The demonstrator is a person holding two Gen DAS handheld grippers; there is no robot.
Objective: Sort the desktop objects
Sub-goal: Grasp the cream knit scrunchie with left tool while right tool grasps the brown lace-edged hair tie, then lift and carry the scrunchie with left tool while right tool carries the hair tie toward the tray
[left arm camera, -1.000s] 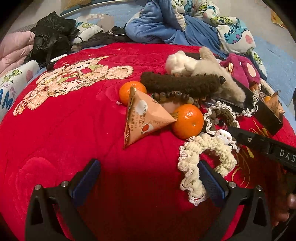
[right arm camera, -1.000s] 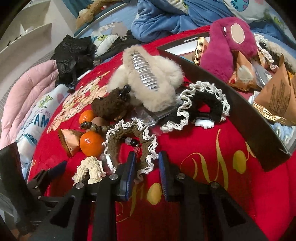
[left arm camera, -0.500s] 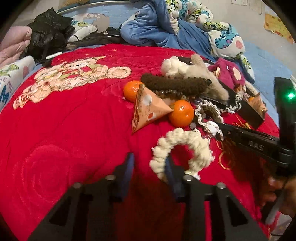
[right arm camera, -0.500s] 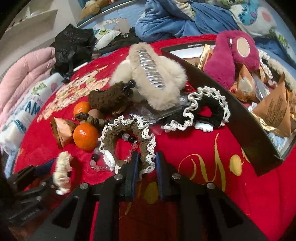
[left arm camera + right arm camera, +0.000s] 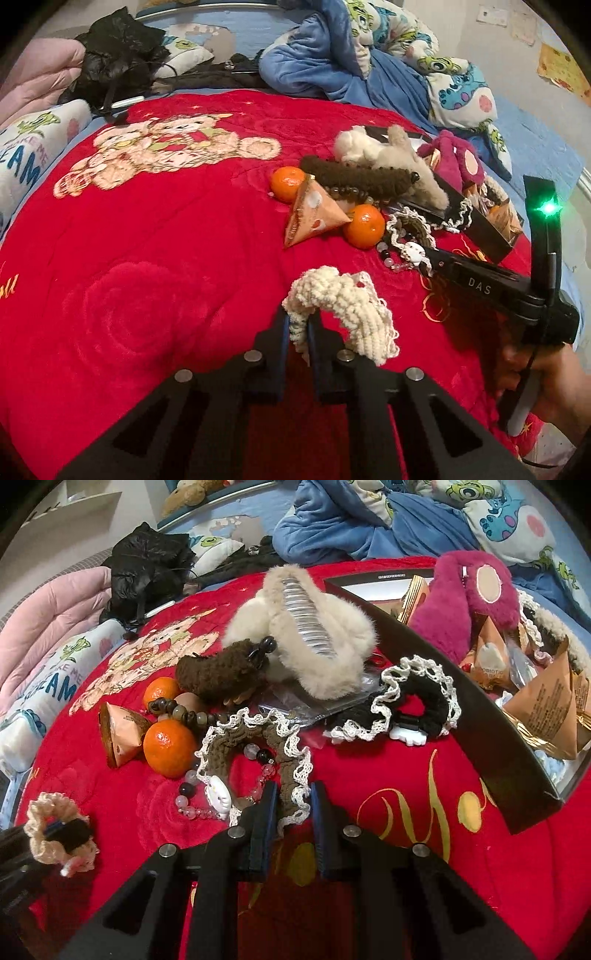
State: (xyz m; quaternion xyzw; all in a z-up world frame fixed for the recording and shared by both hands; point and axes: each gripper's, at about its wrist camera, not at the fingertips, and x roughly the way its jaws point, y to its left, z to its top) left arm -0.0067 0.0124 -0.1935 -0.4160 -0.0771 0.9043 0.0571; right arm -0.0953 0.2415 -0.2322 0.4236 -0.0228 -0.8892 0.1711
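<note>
My left gripper (image 5: pixel 297 317) is shut on a cream knitted scrunchie (image 5: pixel 351 302), which hangs off its fingertips above the red blanket; the scrunchie (image 5: pixel 48 812) also shows at the lower left of the right wrist view. My right gripper (image 5: pixel 294 790) is shut on the near edge of a brown scrunchie with white lace (image 5: pixel 258 738), which lies on the blanket with a bead string and a white charm. In the left wrist view the right gripper (image 5: pixel 432 256) reaches in from the right to that brown scrunchie (image 5: pixel 410 229).
Behind the scrunchies lie two oranges (image 5: pixel 170 747) (image 5: pixel 160 688), a triangular orange packet (image 5: pixel 120 734), a dark bead bracelet (image 5: pixel 184 712), a brown knitted clip (image 5: pixel 218 675), a fluffy beige hair claw (image 5: pixel 317 638) and a black lace scrunchie (image 5: pixel 417 701). A black box (image 5: pixel 498 757) at right holds packets and a magenta plush.
The left gripper's jaws went from wide open to shut on the cream scrunchie and lifted it off the blanket toward me. The right gripper narrowed on the brown scrunchie's edge.
</note>
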